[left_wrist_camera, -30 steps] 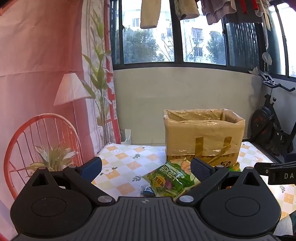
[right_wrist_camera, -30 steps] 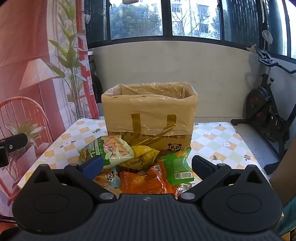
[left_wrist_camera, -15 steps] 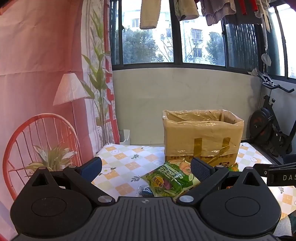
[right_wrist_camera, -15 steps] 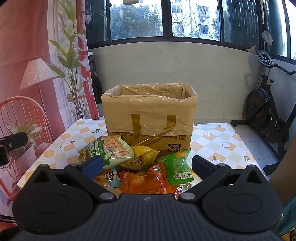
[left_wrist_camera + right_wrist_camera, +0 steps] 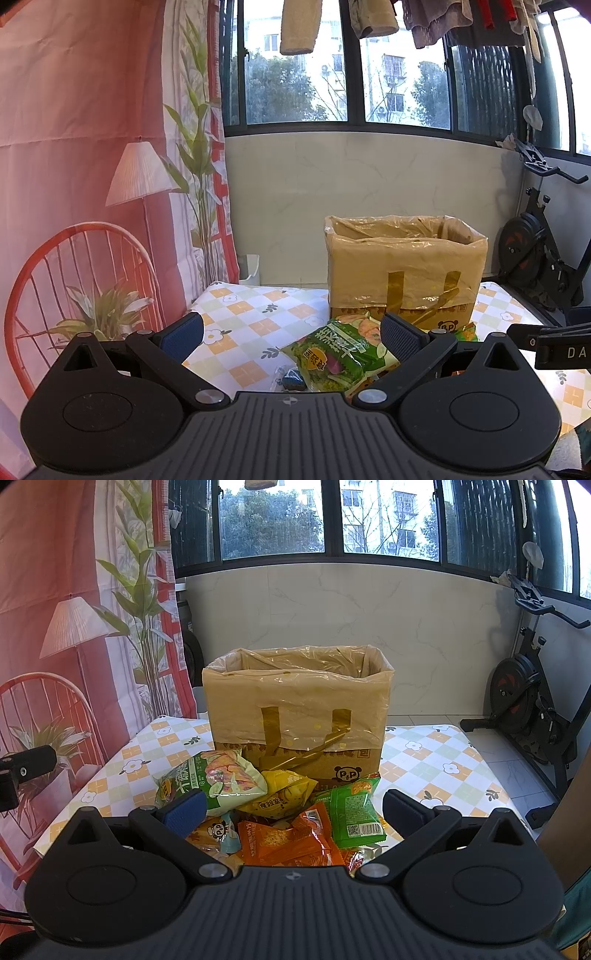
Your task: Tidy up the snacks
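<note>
A: What do you see on the table (image 5: 436,760)?

B: A pile of snack bags, right in front of a brown box (image 5: 299,705). The box has a clear plastic bag inside it, and its top is open.

A: Which snacks?

B: A big green bag (image 5: 214,779) on the left side of the pile. A yellow bag (image 5: 280,794) leans next to it and touches it. A small green packet (image 5: 354,816) is on the right. An orange packet (image 5: 280,842) lies at the front, closest to us.

A: What is the right gripper (image 5: 293,810) doing?

B: Its two fingers are wide apart. It holds nothing. It hangs just above the near side of the pile, and its left finger covers a bit of the big green bag.

A: And the left gripper (image 5: 291,332)?

B: Its fingers are wide apart too, with nothing between them. From that camera the big green bag (image 5: 340,358) shows between the fingers, lower down on the table (image 5: 243,314). The box (image 5: 402,266) stands behind it.

A: Anything else around?

B: An exercise bike (image 5: 532,705) on the floor to the right, and a pink curtain (image 5: 55,590) with a lamp and a chair printed on it.
</note>
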Motion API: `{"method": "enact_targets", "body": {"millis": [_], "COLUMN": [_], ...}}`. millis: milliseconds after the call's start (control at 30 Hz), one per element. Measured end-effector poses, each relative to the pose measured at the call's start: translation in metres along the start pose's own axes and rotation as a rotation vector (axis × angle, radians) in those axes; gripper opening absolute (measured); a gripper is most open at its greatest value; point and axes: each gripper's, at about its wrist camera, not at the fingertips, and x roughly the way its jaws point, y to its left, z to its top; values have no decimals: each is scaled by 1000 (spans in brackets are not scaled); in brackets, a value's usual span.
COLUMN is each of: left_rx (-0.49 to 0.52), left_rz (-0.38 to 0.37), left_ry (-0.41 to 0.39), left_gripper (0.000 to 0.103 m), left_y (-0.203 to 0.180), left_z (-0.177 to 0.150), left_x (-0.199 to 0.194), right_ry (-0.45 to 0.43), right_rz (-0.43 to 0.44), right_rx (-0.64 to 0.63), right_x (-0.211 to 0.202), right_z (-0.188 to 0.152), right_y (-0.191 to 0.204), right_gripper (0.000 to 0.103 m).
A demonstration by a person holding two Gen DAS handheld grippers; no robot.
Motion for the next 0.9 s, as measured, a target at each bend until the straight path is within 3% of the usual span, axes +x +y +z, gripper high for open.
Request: {"method": "enact_targets", "body": {"millis": [900], "left_rx": [0], "left_rz": [0], "left_ry": [2], "left_gripper": [103], "left_y": [-1], "left_z": [-1], "left_x": [1], "right_ry": [1], "right_rz": [1], "right_rx": [2], "right_x": [1], "right_z": [-1], "right_y": [-1], "right_gripper": [103]}}
